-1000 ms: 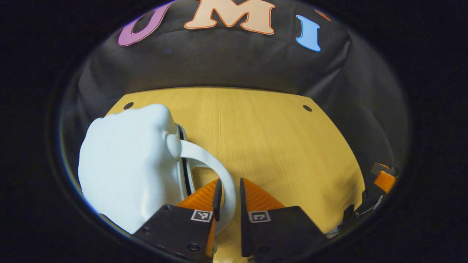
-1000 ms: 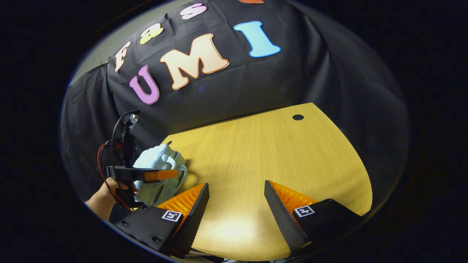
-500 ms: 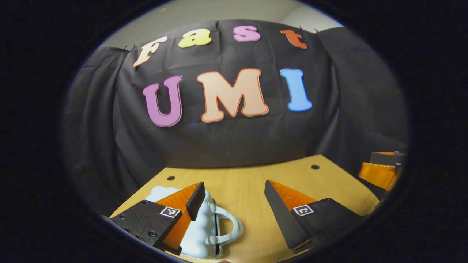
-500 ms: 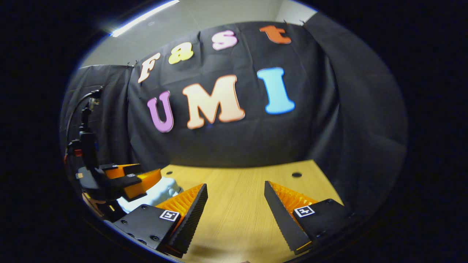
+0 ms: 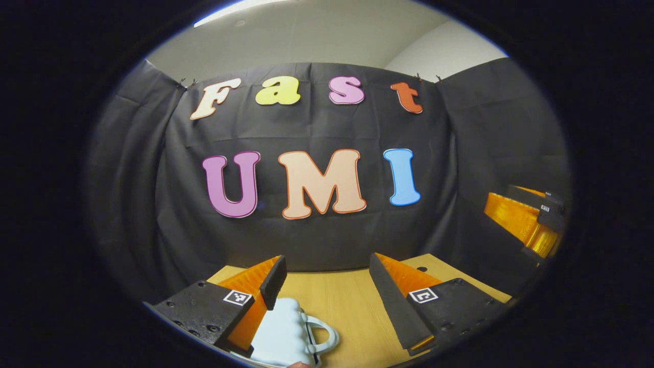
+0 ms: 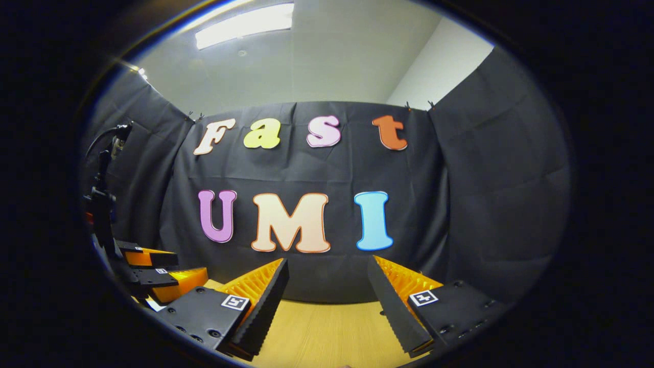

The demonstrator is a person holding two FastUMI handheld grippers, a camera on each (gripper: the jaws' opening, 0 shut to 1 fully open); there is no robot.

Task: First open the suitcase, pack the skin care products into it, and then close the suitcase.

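In the left gripper view we see our left gripper [image 5: 327, 271] raised above a wooden table [image 5: 347, 312], its two fingers spread wide with nothing between them. The pale blue suitcase [image 5: 283, 335] stands on the table low in this view, just below and behind the left finger, not touching either finger as far as we can tell. Its halves look closed together, and its looped handle [image 5: 324, 335] points toward the middle of the table. At the right edge of the same view, the right gripper [image 5: 526, 220] shows in the air, well apart from the suitcase.

In the right gripper view our right gripper [image 6: 327, 273] is likewise released, fingers wide apart and holding nothing, above the bare table [image 6: 327, 335]. The left gripper [image 6: 153, 271] appears at the left edge, with a cable rising from it. A ceiling light [image 6: 245, 23] glows overhead.
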